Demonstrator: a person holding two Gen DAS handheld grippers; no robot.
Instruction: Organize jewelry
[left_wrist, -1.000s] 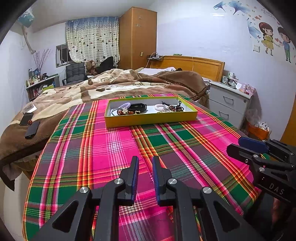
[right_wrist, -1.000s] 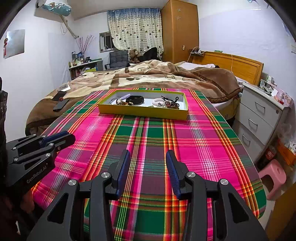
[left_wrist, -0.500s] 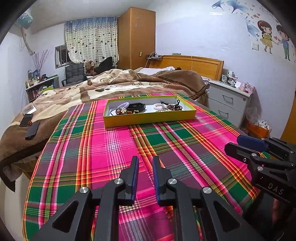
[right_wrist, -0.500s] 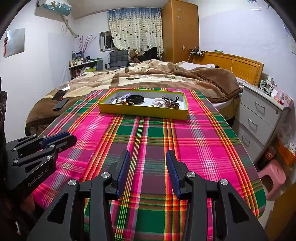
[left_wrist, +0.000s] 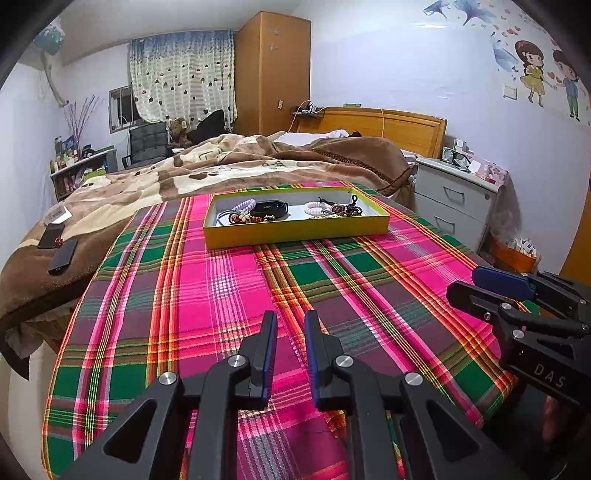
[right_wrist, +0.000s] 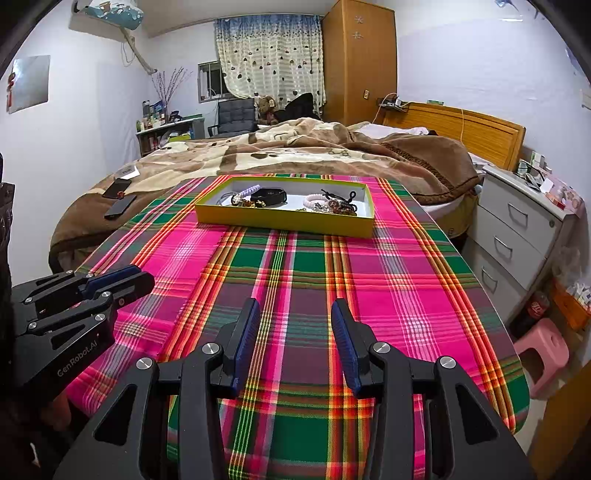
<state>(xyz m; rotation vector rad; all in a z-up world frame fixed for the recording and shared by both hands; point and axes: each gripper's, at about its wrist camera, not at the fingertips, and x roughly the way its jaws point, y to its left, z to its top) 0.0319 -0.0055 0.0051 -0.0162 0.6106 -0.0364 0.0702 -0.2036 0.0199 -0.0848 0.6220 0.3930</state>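
- All the jewelry in view lies inside the yellow tray, which sits at the far edge of the tabletop, roughly centred between its left and right edges
- In the tray's left half lie a pale coiled band, a black bracelet and some small brown beads just beside them; in the right half lie a white beaded bracelet and a tangle of dark cords and beads
- The pieces form two loose heaps with bare tray floor between them; whether the strands in each heap are knotted together is too small to tell
- No jewelry shows on the plaid cloth outside the tray
- The left claw hovers over the near edge of the tabletop, its fingers drawn close with a narrow gap and nothing between them
- The right claw hovers over the near edge too, its fingers spread wide and holding nothing
- Both claws are well apart from the tray
- As a judgement: this fits either a gathering job that is finished, with every piece already put in the tray, or a sorting job with pieces waiting to be lifted out and laid in order; the pictures do not settle which
- If sorting is meant, the two heaps would be what is left
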